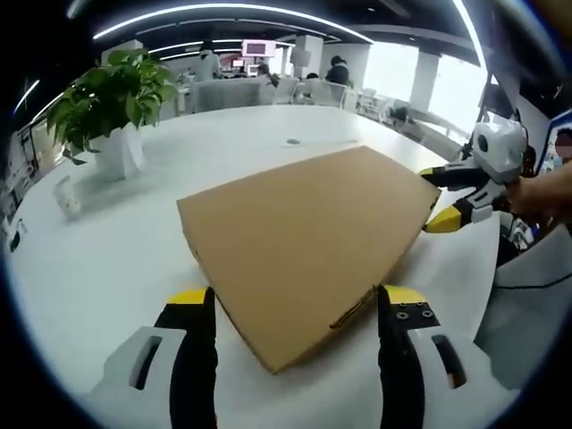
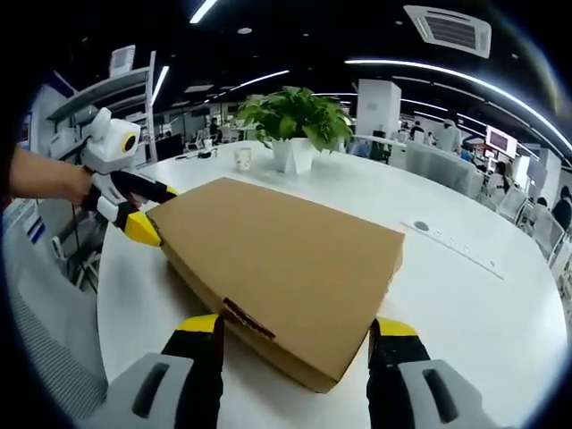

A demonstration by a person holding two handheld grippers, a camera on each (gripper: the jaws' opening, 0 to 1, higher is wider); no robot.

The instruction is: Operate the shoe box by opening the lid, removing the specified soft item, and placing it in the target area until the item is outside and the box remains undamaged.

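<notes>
While the shoe box (image 1: 308, 246) lies closed and flat on the white table (image 1: 107, 268), both grippers address opposite corners, probably to steady it before the lid is lifted. The left gripper (image 1: 295, 313) has its jaws spread apart, straddling the near corner without touching. The right gripper (image 2: 295, 344) likewise stands released, jaws either side of its corner. Beyond the box stands a potted plant (image 2: 295, 121) beside a small cup (image 2: 243, 158). Desks and seated people occupy the open office behind.
</notes>
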